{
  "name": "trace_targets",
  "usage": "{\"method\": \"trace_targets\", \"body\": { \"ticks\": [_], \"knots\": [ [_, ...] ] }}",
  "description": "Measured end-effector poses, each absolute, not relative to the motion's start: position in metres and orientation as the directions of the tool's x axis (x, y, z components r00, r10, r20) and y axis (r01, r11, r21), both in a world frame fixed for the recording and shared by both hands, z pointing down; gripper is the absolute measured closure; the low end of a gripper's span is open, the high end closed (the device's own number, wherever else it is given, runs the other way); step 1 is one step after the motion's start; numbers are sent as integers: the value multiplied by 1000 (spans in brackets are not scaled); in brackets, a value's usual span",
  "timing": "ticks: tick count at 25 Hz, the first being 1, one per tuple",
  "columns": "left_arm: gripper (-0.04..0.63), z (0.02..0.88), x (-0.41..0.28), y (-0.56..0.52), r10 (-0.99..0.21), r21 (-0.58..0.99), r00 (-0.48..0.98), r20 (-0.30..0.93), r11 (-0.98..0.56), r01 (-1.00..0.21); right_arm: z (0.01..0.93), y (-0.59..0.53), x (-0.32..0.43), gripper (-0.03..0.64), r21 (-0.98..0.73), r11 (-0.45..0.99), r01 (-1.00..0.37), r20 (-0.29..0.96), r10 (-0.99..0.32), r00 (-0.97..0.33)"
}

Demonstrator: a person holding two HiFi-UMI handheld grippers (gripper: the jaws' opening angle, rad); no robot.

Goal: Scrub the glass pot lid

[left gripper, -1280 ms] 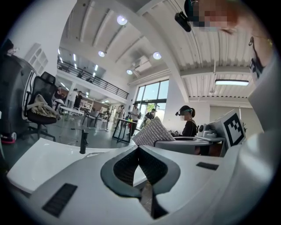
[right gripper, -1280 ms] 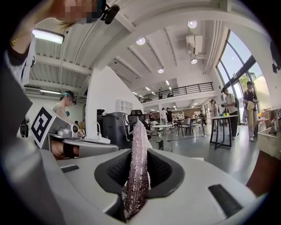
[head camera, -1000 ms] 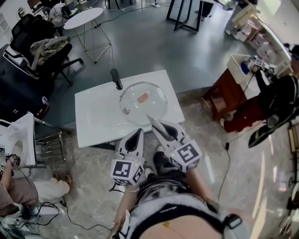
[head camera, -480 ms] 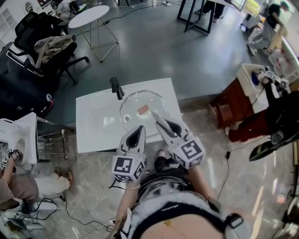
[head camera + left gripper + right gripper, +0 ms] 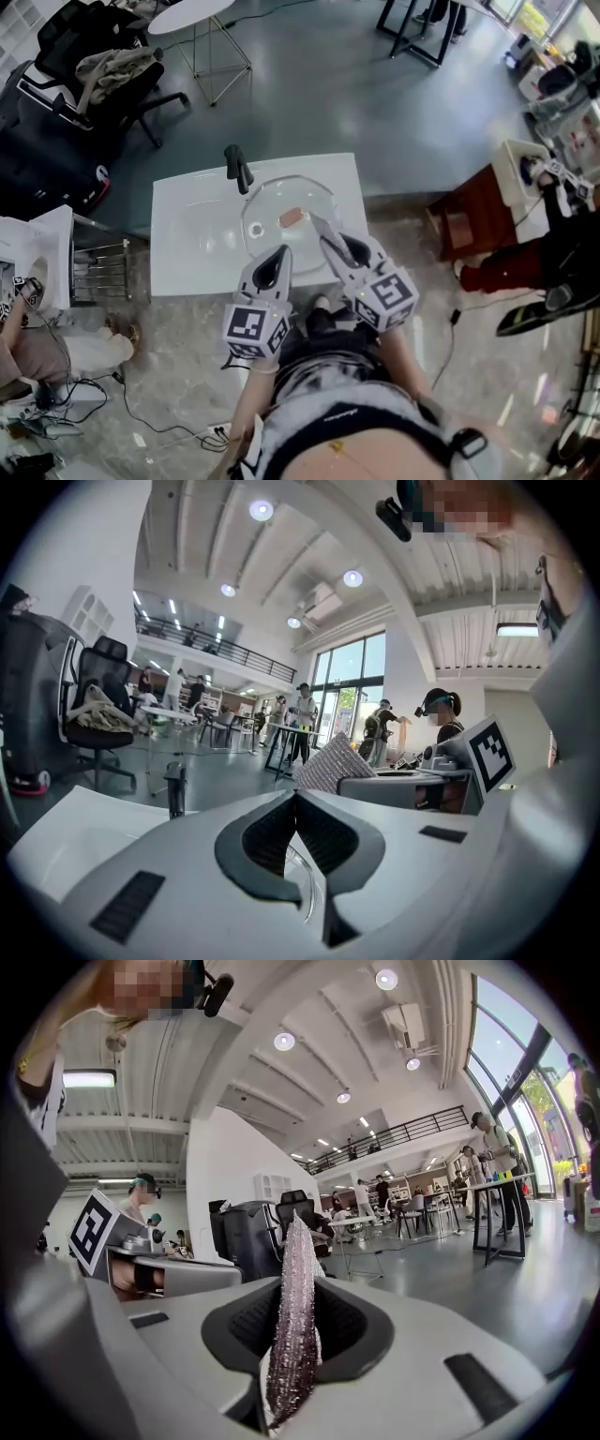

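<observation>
The round glass pot lid [image 5: 272, 202] lies flat on the white sink top [image 5: 187, 258], with a small orange-pink piece [image 5: 289, 217] at its middle. My right gripper [image 5: 328, 246] hovers at the lid's near right edge, shut on a silver scrub pad [image 5: 317, 229] that sticks out over the rim. In the right gripper view the pad [image 5: 292, 1307] stands upright between the jaws of the right gripper [image 5: 293, 1283]. My left gripper [image 5: 279, 253] is just short of the lid's near edge; the left gripper [image 5: 294, 797] is shut with nothing between its pads.
A black faucet [image 5: 237, 167] stands at the sink top's far edge, beside the lid. A dark office chair [image 5: 103, 70] and a round white table [image 5: 187, 14] stand beyond on the grey floor. A wooden cabinet [image 5: 473, 220] is to the right. People stand in the background.
The head view has shifted, so the sink top sits lower in the picture. Both grippers have edged a little nearer the lid. Neither grip has changed.
</observation>
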State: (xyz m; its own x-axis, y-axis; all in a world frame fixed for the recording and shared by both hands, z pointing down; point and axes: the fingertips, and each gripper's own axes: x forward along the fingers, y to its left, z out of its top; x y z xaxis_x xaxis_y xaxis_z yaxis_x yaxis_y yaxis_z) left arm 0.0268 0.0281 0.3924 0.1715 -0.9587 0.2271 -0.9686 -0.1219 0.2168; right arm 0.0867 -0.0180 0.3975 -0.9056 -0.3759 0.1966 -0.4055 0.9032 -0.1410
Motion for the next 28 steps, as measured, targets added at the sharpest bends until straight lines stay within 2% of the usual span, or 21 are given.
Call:
{"method": "trace_targets", "body": {
  "ticks": [5, 14, 28],
  "knots": [
    [601, 402, 4, 11, -948, 239, 215, 236, -157, -958, 405, -32, 73, 535, -142, 879, -455, 225, -419, -880],
    [603, 399, -22, -34, -904, 237, 367, 219, -316, -919, 411, -52, 54, 535, -137, 799, -586, 263, -541, -799],
    [601, 428, -50, -53, -812, 269, 532, 242, -470, -840, 430, -69, 27, 534, -113, 683, -721, 316, -664, -678]
  ]
}}
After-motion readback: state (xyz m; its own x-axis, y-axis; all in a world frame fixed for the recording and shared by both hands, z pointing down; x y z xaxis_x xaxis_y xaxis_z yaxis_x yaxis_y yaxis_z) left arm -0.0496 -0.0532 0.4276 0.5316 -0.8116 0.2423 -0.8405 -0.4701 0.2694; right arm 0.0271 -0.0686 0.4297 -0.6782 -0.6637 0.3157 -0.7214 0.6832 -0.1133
